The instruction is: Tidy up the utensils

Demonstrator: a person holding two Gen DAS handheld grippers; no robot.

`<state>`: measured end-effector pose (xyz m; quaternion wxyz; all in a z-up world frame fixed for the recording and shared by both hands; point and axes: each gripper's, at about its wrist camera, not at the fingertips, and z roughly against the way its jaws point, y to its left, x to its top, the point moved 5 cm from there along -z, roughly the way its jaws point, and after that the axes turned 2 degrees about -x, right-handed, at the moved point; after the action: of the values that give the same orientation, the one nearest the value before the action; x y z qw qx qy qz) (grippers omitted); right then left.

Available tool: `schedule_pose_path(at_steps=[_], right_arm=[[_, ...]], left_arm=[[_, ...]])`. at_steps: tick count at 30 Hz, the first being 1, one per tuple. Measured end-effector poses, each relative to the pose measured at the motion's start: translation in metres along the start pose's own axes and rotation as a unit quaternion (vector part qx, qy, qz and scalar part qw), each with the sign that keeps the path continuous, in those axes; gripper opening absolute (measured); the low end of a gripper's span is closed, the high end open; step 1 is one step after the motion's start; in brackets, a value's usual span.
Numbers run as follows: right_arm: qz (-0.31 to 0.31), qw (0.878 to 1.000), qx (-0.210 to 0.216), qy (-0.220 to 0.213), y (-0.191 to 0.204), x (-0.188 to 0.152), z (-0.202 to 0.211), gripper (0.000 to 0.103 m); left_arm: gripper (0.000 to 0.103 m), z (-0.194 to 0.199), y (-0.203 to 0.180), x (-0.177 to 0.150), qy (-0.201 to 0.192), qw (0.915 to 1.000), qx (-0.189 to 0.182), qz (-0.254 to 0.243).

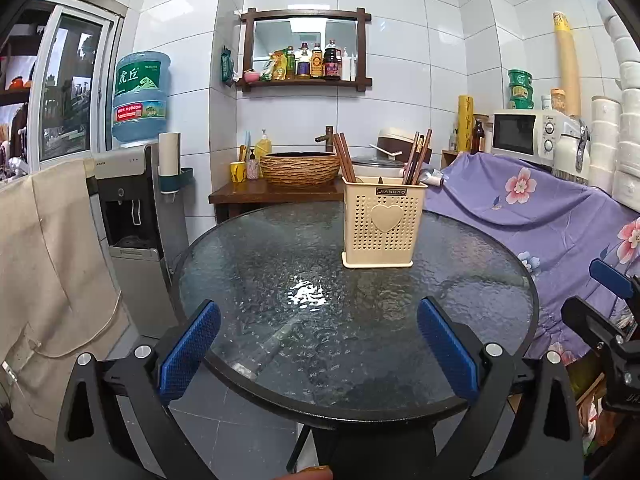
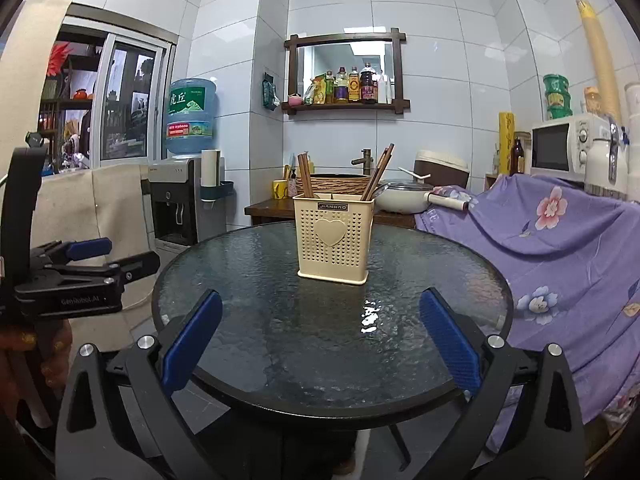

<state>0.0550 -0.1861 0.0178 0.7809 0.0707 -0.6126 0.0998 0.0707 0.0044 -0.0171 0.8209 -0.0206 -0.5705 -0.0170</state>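
Observation:
A cream perforated utensil holder [image 1: 383,224] [image 2: 333,240] with a heart on its front stands upright on the round glass table [image 1: 280,280] [image 2: 280,320]. Brown chopsticks [image 1: 345,158] [image 2: 305,174] lean in its left compartment. More chopsticks [image 1: 418,156] [image 2: 378,176] lean in the right one. My left gripper [image 1: 318,344] is open over the near table edge, nothing between its blue pads. My right gripper [image 2: 320,340] is also open and empty, well short of the holder. The left gripper's side [image 2: 88,264] shows at the right wrist view's left.
A water dispenser [image 1: 132,208] with a blue bottle stands left of the table. A beige cloth [image 1: 48,260] hangs at the near left. A purple floral sheet [image 1: 540,208] covers something on the right. Behind are a woven basin [image 1: 300,168], a pot [image 2: 404,196] and a microwave [image 1: 524,134].

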Motion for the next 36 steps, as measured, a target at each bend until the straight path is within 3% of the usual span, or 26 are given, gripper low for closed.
schedule_pose_path(at_steps=[36], right_arm=[[0.012, 1.0, -0.005, -0.002, 0.008, 0.008, -0.005, 0.097]], left_arm=[[0.097, -0.002, 0.009, 0.003, 0.004, 0.9999, -0.002, 0.015]])
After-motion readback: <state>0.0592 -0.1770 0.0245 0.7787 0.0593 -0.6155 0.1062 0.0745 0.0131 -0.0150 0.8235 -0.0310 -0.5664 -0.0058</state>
